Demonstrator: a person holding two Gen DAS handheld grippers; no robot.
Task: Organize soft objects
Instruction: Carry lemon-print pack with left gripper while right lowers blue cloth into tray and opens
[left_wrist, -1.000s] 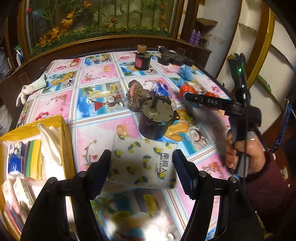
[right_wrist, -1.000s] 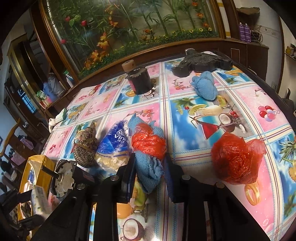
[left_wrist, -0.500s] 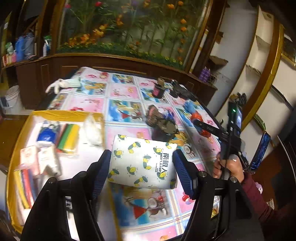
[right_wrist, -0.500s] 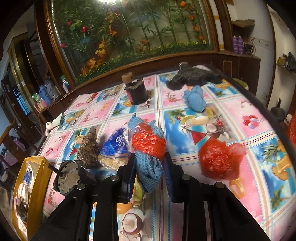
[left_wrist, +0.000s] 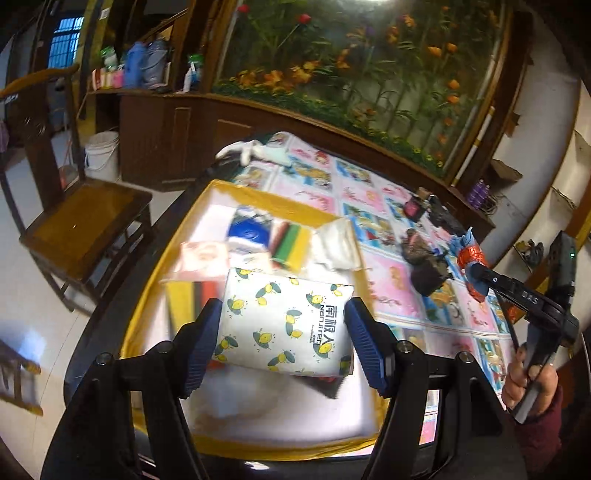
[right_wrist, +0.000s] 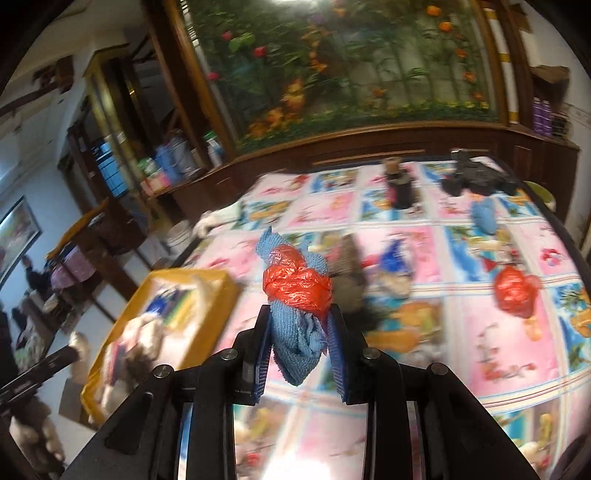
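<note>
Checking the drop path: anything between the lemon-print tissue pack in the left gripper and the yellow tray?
Nothing visible blocks it. The white lemon-print tissue pack, held in the left gripper, hangs above the yellow tray, which already holds packets and cloths on its far side.

Tissue pack (left_wrist: 286, 325) between jaws, above yellow tray (left_wrist: 258, 448)

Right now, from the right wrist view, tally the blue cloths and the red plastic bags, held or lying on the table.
Blue cloths: 2, one in the right tongs, one lying on the tablecloth.
Red plastic bags: 2, one wrapped around the held cloth, one lying on the tablecloth.
Total: 4
</note>
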